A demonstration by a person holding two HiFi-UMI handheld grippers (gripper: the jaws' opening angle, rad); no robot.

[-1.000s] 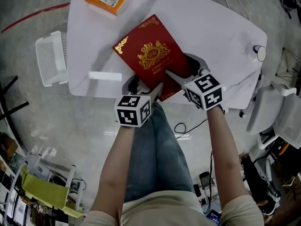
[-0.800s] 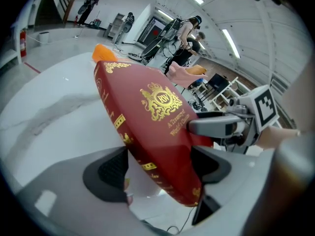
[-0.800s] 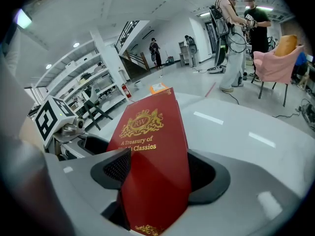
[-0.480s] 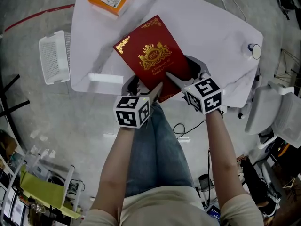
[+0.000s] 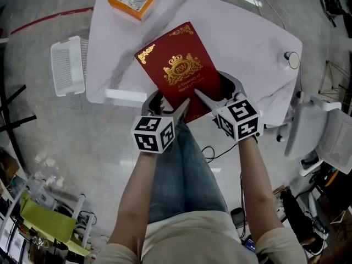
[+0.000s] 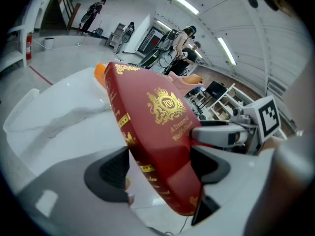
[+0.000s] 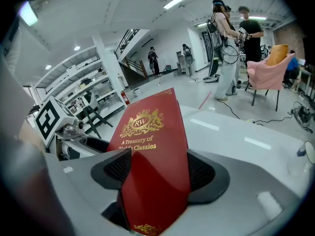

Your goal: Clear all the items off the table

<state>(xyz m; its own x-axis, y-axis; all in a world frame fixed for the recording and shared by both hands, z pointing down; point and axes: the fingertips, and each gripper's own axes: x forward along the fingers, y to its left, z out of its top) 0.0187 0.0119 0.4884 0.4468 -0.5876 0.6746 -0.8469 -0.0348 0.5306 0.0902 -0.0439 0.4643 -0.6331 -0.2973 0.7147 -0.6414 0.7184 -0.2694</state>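
Observation:
A large red book (image 5: 181, 73) with gold print hangs tilted above the white table (image 5: 242, 43), held at its near edge by both grippers. My left gripper (image 5: 171, 106) is shut on the book's near left corner, and the left gripper view shows the book (image 6: 157, 127) filling the left gripper (image 6: 162, 166). My right gripper (image 5: 212, 94) is shut on the near right edge. In the right gripper view the cover (image 7: 152, 146) stands upright between the pads of the right gripper (image 7: 160, 171).
An orange box (image 5: 131, 0) lies at the table's far left corner. A small white block (image 5: 125, 96) sits near the left front edge. A white basket (image 5: 67, 66) stands on the floor to the left. A round cup (image 5: 291, 60) is at the right edge, with a chair (image 5: 319, 131) beyond.
Both grippers have risen together with the red book, lifting it further from the table. Their hold on it has not changed.

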